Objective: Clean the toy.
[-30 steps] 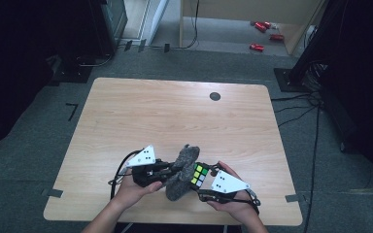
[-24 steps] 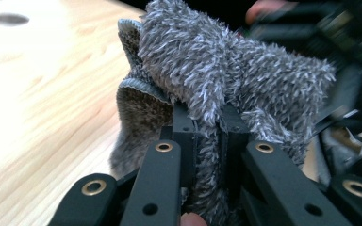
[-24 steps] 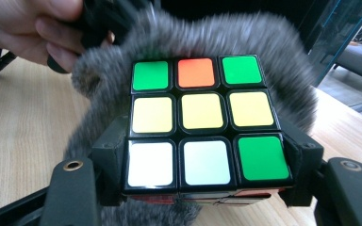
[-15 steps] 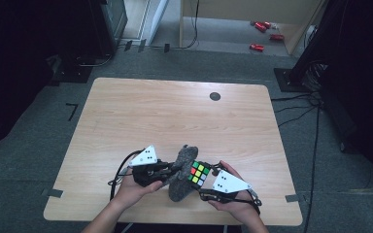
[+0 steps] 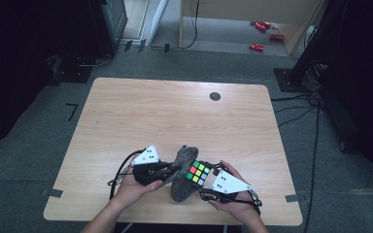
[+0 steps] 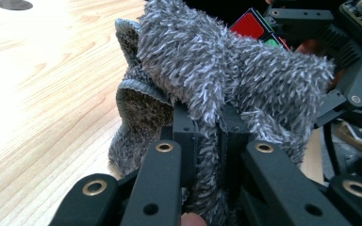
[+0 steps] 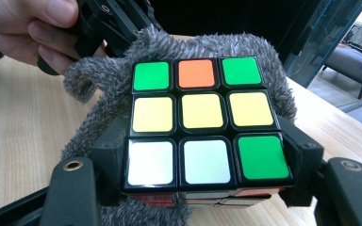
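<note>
A grey fuzzy cloth [image 5: 180, 177] stands bunched up near the table's front edge, between my two grippers. My left gripper [image 5: 166, 171] is shut on a fold of the cloth [image 6: 217, 80], the pile squeezed between its jaws [image 6: 207, 127]. My right gripper [image 5: 207, 178] is shut on a scrambled Rubik's cube [image 5: 198, 173], its pads on two opposite sides. The cube's face [image 7: 200, 117] shows green, orange, yellow and white stickers and rests against the cloth [image 7: 99, 75], which wraps behind and under it. One red sticker of the cube [image 6: 250, 26] peeks over the cloth.
The wooden table [image 5: 175, 116] stretches away ahead, with a round black grommet [image 5: 215, 96] at the far right. Cables trail from both grippers over the front edge. Red objects [image 5: 260, 47] lie on the floor beyond the table.
</note>
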Tool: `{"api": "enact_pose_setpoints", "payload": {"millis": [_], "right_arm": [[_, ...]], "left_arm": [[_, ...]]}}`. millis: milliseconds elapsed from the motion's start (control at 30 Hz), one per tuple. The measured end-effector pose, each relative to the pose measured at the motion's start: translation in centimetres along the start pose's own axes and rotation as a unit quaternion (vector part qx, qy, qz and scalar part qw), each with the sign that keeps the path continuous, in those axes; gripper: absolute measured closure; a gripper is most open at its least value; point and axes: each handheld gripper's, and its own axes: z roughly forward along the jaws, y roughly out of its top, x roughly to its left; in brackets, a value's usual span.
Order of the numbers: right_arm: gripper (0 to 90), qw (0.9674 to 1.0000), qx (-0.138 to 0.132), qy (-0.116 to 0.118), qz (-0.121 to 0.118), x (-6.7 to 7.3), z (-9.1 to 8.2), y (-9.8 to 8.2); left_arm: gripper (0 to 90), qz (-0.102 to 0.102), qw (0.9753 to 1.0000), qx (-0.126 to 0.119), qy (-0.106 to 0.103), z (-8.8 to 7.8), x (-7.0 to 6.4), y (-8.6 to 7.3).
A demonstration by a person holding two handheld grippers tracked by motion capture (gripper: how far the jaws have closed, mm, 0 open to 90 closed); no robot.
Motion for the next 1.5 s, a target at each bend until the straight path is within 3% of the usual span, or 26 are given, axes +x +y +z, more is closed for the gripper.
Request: {"api": "enact_pose_setpoints", "payload": {"millis": [67,167,200,300,500,733,833,967,1033,1200,1500], "right_arm": [[34.5,1.0000,-0.001,0.001,0.000,0.1,0.2,-0.1],[34.6,1.0000,-0.002,0.004,0.003,0.1,0.4,-0.3],[34.6,1.0000,0.000,0.004,0.003,0.2,0.5,-0.3],[34.6,1.0000,0.004,0.006,0.000,0.4,0.7,-0.4],[34.6,1.0000,0.006,0.000,-0.002,0.3,0.4,-0.2],[34.6,1.0000,0.004,-0.004,-0.002,0.1,0.3,0.0],[34.6,1.0000,-0.004,0.001,0.006,0.1,0.4,-0.1],[34.6,1.0000,-0.004,0.002,0.004,0.2,0.4,-0.1],[34.6,1.0000,-0.003,0.001,0.004,0.2,0.4,-0.2],[34.6,1.0000,0.002,-0.003,0.001,0.1,0.4,-0.1],[34.6,0.9994,-0.019,-0.011,0.026,-0.6,-0.5,0.3]], "left_arm": [[82.9,0.001,1.0000,-0.006,-0.001,-0.2,-0.3,0.2],[83.0,-0.004,0.9987,-0.038,-0.033,-0.7,-0.8,0.8],[82.8,0.004,0.9983,-0.044,-0.038,-0.9,-1.0,1.0],[82.6,0.020,0.9985,-0.040,-0.030,-0.9,-1.3,1.1],[82.4,-0.006,0.9997,-0.017,-0.019,-0.2,0.0,0.1],[82.7,-0.010,0.9998,-0.011,-0.013,-0.1,0.2,-0.1],[83.6,-0.006,0.9995,-0.025,-0.018,-0.4,-0.3,0.2],[83.5,-0.001,0.9977,-0.052,-0.043,-0.8,-0.8,0.7],[83.2,0.006,0.9982,-0.048,-0.036,-0.8,-0.8,0.7],[82.9,0.000,0.9993,-0.029,-0.021,-0.4,-0.2,0.2],[82.5,-0.006,0.9999,0.011,0.011,0.5,0.6,-0.7]]}}
